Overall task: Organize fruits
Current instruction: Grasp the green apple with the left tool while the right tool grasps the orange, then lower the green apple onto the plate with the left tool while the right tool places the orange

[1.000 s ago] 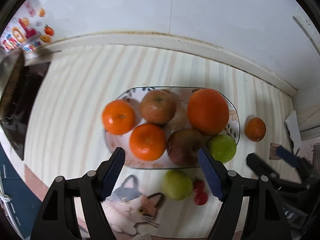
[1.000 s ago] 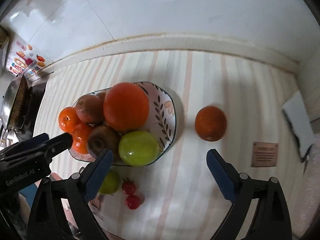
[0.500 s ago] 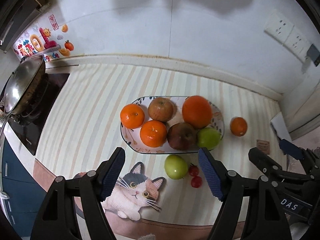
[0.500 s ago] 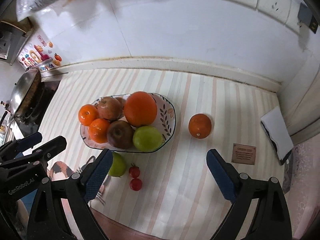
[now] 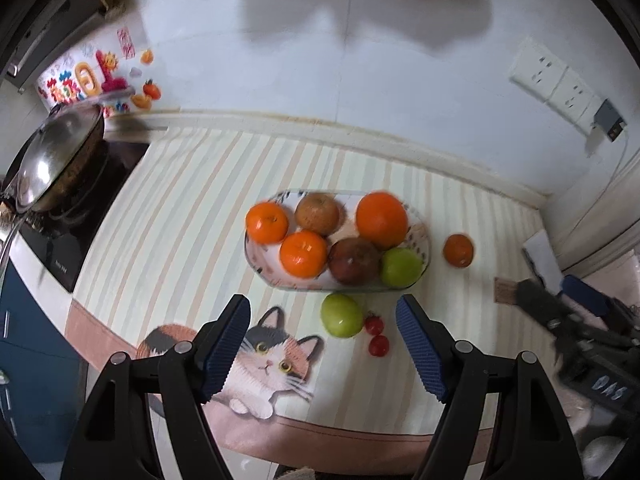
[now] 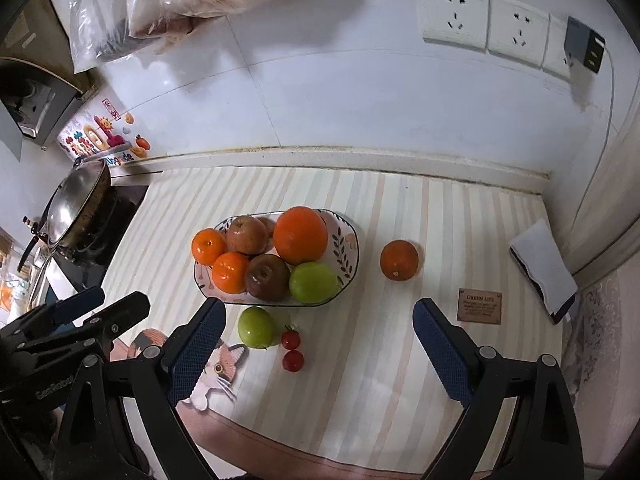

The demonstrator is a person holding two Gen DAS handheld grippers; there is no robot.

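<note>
Left gripper (image 5: 324, 344): I see it wide open, holding nothing.
Right gripper (image 6: 320, 344): also wide open, empty.
Plate (image 6: 348, 240): on the striped mat, full of fruit.
Green apple (image 6: 256, 327): just beside the plate.
Loose orange (image 6: 399, 260): near the plate, apart from it.

both wrist views high, facing plate (image 5: 425, 240)

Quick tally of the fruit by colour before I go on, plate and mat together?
Orange: 4, three on the plate, one loose on the mat.
Brownish red apples: 2, both on the plate.
Green: 2, one on the plate, one off it.
Small red tomatoes: 2, on the mat.
Total: 10
</note>
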